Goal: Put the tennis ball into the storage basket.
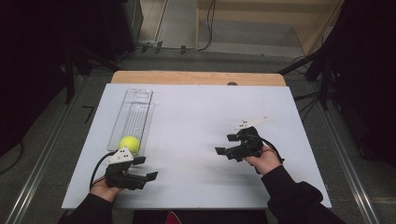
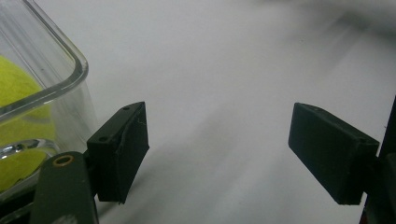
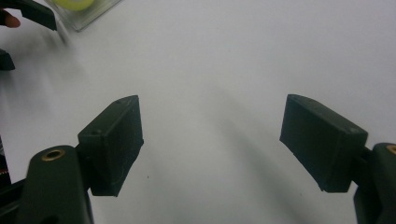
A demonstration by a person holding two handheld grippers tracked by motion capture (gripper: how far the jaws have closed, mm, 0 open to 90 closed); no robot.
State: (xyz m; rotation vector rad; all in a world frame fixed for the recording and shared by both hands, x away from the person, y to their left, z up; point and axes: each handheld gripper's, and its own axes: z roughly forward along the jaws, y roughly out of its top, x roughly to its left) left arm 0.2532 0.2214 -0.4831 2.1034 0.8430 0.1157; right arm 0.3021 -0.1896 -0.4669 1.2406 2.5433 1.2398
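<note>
High view: tennis ball (image 1: 129, 143) inside clear container (image 1: 135, 108)

The left gripper (image 1: 148, 169) is lying low in the person's left hand (image 1: 103, 189), jaws standing apart with nothing between them. The right gripper (image 1: 224, 144) (gripped by the right hand (image 1: 265, 159)) is likewise gaping empty, pointing leftward.
</note>
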